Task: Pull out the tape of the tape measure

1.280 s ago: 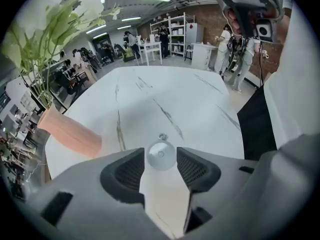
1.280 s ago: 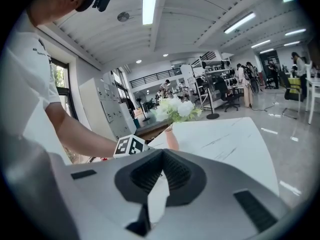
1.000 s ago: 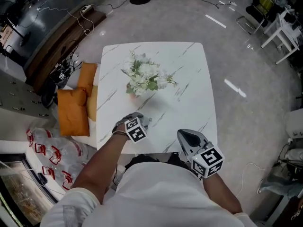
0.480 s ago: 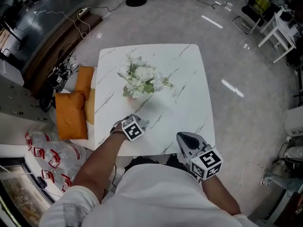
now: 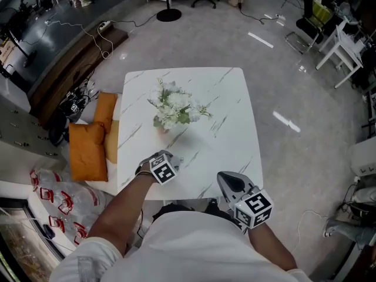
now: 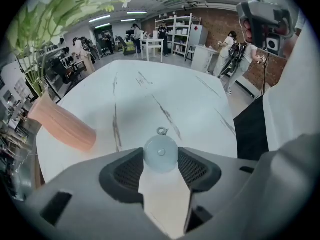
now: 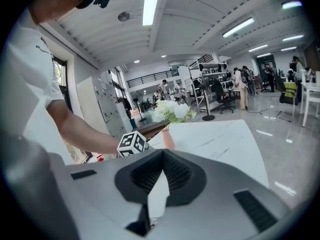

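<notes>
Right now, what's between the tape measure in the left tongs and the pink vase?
Nothing: bare tabletop from tape measure to vase, left gripper view.

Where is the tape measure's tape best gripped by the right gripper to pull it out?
By the small ring on the far edge of the tape measure. It pokes out past the left gripper, whose jaws clamp the tape measure's sides, so the right gripper should likely come from ahead and pinch it.
</notes>
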`<move>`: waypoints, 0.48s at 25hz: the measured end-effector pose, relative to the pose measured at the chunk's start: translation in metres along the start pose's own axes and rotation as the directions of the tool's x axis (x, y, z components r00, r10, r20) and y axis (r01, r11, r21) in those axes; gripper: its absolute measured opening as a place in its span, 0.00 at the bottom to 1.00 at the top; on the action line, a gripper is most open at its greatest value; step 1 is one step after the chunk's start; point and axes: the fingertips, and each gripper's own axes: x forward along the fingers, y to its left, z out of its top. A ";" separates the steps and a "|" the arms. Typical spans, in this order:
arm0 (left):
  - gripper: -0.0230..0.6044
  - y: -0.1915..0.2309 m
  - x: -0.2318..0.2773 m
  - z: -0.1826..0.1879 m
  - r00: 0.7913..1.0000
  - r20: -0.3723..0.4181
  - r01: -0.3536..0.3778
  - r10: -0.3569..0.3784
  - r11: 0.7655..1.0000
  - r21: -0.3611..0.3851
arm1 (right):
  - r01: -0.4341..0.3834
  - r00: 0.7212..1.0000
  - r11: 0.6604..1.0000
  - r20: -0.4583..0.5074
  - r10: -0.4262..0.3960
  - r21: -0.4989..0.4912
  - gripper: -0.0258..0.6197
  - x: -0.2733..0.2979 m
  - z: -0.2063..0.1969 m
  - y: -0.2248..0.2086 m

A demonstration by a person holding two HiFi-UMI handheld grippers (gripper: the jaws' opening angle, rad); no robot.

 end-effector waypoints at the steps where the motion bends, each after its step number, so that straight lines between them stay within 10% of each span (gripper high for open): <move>1: 0.39 0.002 -0.005 0.004 1.000 0.016 -0.012 0.012 1.000 0.001 | -0.001 1.000 1.000 0.005 0.001 -0.003 0.05 0.000 0.001 -0.001; 7: 0.39 0.000 -0.063 0.035 0.979 0.179 -0.095 0.102 0.994 -0.047 | -0.023 1.000 0.999 0.020 0.023 -0.023 0.05 0.002 0.014 0.001; 12: 0.39 -0.004 -0.123 0.066 0.921 0.345 -0.151 0.179 0.983 -0.107 | -0.041 0.998 0.998 0.052 0.044 -0.055 0.05 0.002 0.037 0.004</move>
